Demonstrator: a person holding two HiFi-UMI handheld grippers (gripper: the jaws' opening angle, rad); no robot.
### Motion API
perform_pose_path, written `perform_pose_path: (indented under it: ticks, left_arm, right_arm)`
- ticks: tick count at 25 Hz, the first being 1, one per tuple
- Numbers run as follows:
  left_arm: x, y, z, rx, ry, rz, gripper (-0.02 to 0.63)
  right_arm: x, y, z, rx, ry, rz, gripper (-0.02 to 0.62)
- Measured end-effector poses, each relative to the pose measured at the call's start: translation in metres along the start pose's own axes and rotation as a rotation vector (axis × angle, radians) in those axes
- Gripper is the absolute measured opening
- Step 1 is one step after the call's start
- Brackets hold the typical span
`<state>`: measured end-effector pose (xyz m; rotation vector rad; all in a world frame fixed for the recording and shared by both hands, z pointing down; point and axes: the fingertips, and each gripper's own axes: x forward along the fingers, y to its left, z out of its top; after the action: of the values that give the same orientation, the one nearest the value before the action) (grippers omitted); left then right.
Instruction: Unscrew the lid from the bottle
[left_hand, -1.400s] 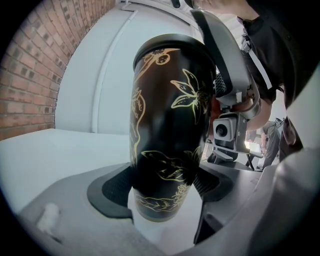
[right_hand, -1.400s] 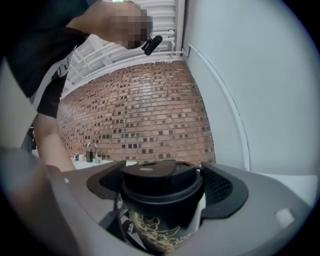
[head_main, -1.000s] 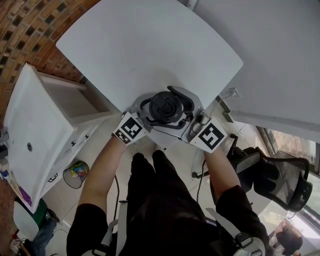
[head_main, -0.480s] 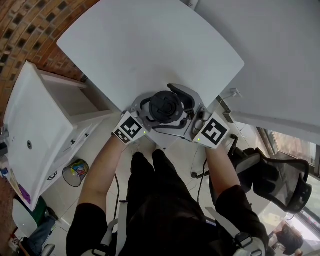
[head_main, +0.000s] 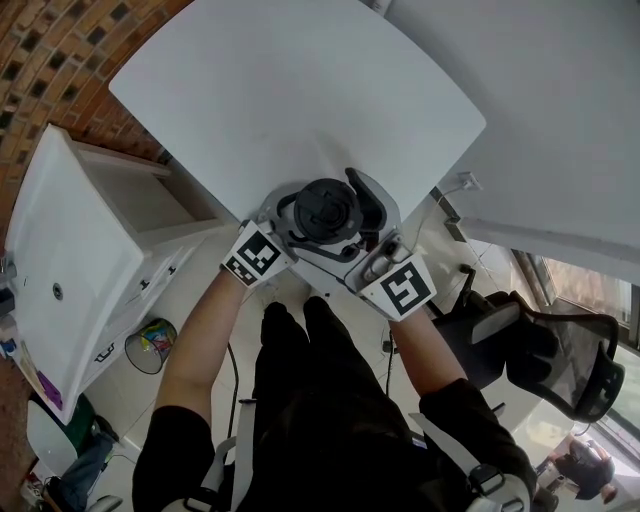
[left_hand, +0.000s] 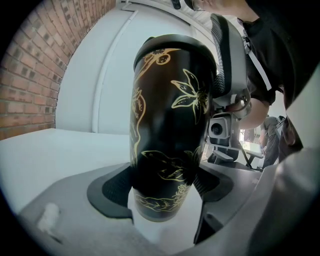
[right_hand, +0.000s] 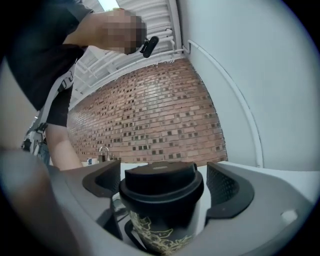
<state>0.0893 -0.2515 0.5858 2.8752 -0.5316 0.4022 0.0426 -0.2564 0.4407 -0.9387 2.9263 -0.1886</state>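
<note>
Now the right gripper (head_main: 338, 225) sits swung round from where it was a second ago, its marker cube nearer the person's body. Its jaws are opening. The black lid (right_hand: 161, 182) stands between the pads with a gap on either side, so nothing presses on it. The lid is still seated on the bottle (left_hand: 170, 115), a black one drawn over with gold flowers. To me this looks like a release between twists, the tongs being reset for a fresh bite, and not the lid coming away. The left gripper (left_hand: 162, 182) is clamped on the bottle's lower body, holding it upright at the near edge of the table (head_main: 300, 90). I cannot tell whether the bottle's base rests on the top.

Around them, a brick wall (head_main: 60, 60) runs along the left of the room. The table is white, bare and round-cornered. A white cabinet (head_main: 70, 260) stands beside it, a black office chair (head_main: 560, 360) on the other side, and a small bin (head_main: 150, 348) on the tiled floor.
</note>
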Motion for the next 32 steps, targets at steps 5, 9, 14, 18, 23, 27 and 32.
perform_pose_path:
  ticks: [5, 9, 14, 18, 23, 27, 32]
  left_arm:
    - [0.000, 0.000, 0.000, 0.000, 0.000, -0.001, 0.379]
    - [0.000, 0.000, 0.000, 0.001, 0.001, 0.000, 0.379]
    - [0.001, -0.001, 0.000, -0.001, 0.001, 0.000, 0.379]
    - [0.001, 0.000, 0.000, 0.002, 0.002, 0.001, 0.379]
    - [0.001, 0.000, -0.001, 0.001, 0.003, 0.003, 0.379]
    - [0.001, 0.000, 0.000, -0.003, 0.001, 0.006, 0.379]
    - [0.000, 0.000, 0.000, -0.005, 0.001, 0.005, 0.379]
  right_arm:
    - [0.004, -0.004, -0.001, -0.040, 0.008, -0.084, 0.514]
    - [0.006, -0.003, -0.001, -0.048, 0.008, -0.100, 0.495]
    - [0.005, 0.000, -0.007, -0.055, 0.043, -0.054, 0.466]
    - [0.004, 0.004, -0.010, -0.053, 0.078, 0.080, 0.471]
    - [0.004, 0.012, -0.013, -0.079, 0.135, 0.299, 0.476]
    - [0.005, 0.015, -0.011, -0.091, 0.135, 0.345, 0.476]
    - [0.006, 0.012, -0.006, -0.044, 0.105, 0.301, 0.476]
